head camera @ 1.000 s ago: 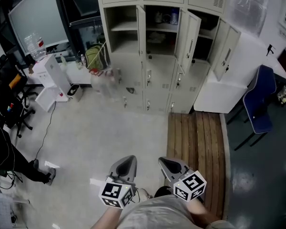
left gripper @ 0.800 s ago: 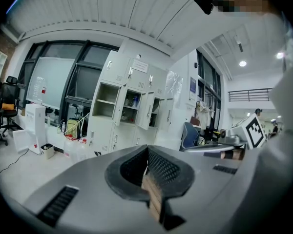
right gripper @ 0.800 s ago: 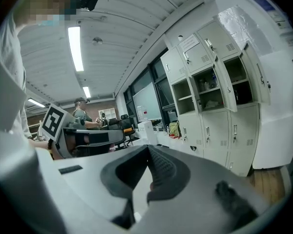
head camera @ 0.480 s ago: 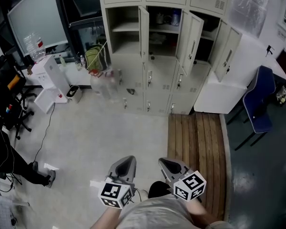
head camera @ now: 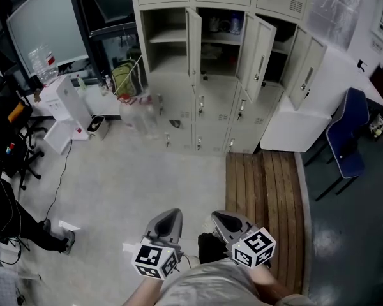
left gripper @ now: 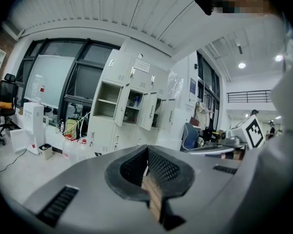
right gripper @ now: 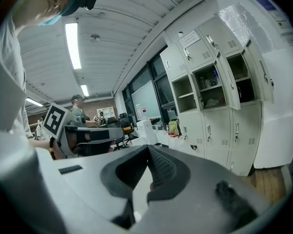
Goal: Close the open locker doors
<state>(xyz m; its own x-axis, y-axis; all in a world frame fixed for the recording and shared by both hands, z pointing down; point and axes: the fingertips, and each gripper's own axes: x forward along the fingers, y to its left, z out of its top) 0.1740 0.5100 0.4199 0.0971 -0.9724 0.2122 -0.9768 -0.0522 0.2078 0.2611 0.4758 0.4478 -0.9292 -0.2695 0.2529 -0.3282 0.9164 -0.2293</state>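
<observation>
We've stepped forward: our foot [head camera: 207, 247] now shows between the tongs.
Left tongs [head camera: 170, 219] and right tongs [head camera: 230, 222] are pressed together, empty; the open locker doors [head camera: 258, 46] stand well ahead, untouched.

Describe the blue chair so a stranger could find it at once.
Start at the cream lockers at the top of the head view and go right past the white block. The chair stands on the dark floor, the only blue thing there.

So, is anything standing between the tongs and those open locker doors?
Nothing visible. Bare grey floor runs from the left tongs and right tongs to the open beige metal locker doors; clear plastic jugs stand off left.
</observation>
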